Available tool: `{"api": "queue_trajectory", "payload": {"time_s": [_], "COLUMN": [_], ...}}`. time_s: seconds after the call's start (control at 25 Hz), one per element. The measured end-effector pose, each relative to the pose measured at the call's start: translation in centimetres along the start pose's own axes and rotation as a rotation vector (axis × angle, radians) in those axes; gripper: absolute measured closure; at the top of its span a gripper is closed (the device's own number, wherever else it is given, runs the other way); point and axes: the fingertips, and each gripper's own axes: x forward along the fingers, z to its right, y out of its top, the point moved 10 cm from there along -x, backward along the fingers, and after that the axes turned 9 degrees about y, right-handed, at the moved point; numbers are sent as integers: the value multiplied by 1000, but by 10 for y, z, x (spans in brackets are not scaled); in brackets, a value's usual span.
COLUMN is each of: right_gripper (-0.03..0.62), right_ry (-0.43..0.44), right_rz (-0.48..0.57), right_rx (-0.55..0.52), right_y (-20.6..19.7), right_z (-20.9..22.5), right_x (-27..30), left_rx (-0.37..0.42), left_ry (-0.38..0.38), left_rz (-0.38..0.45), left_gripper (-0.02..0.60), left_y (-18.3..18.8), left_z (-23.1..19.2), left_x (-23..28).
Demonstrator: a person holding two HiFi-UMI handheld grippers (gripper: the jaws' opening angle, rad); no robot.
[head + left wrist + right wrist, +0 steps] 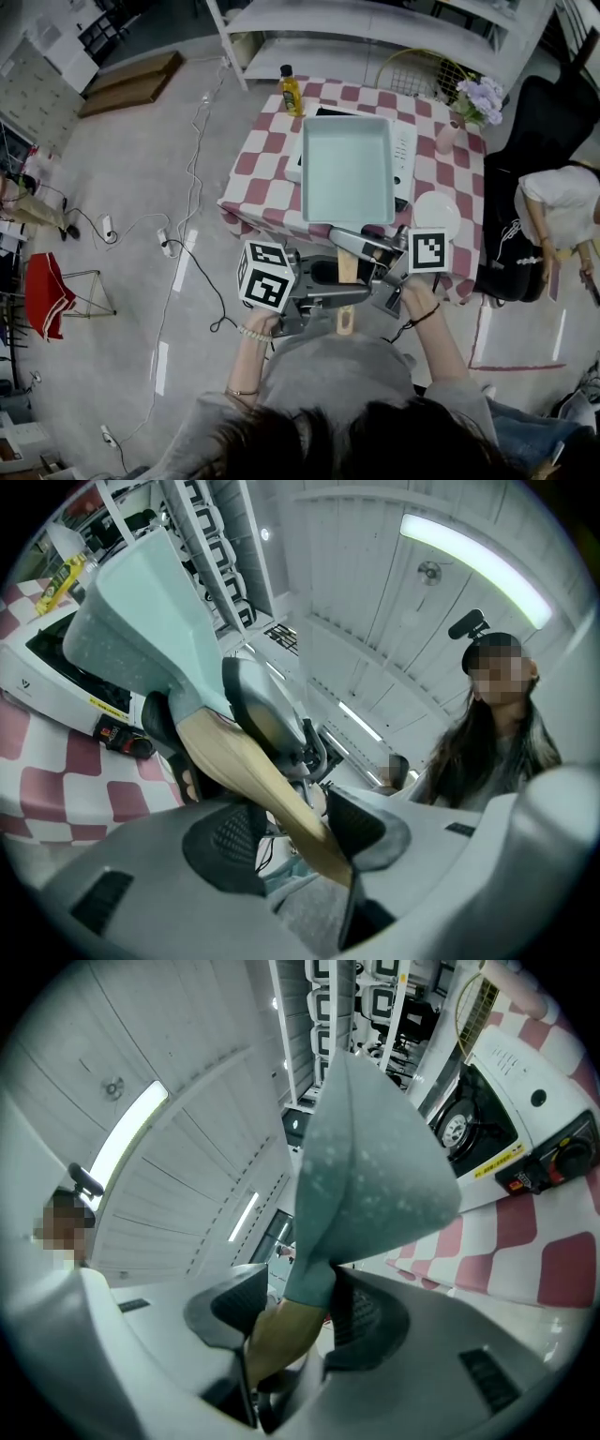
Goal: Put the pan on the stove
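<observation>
Head view: stove [405, 150] print seemingly illegible

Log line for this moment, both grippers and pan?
left gripper: jaws on handle | right gripper: jaws on handle | pan: over stove, contact unclear

Pale teal rectangular pan [348, 169]: open side up, long axis running front to back over the middle of the red-and-white checked table [272, 141]. It covers most of the white tabletop stove [405, 150], which sits mid-table and shows only as a white strip along the pan's right side, plus a sliver on its left. The tan wooden handle [346, 267] sticks out past the table's near edge toward me. From below I see a speckled underside [375, 1176]. Can't tell if the base touches the black burner [469, 1124]. Yellow label strip on the stove's front.
</observation>
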Motion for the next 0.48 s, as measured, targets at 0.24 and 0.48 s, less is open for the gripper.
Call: {"api": "queue_trajectory", "payload": {"time_s": [0.24,0.48], "right_gripper": [388,388], "right_ry": [-24,-48], "right_rz": [45,93], "right_rx": [-2,-12], "right_y": [9,15], "right_z": [17,34], "right_x": [16,27], "left_rx": [-5,-5], "left_ry": [-33,-57], "left_rz": [-40,-86], "left_gripper": [374,374], "left_y": [13,23], "left_z": [-23,-46], "left_x": [-16,-28]}}
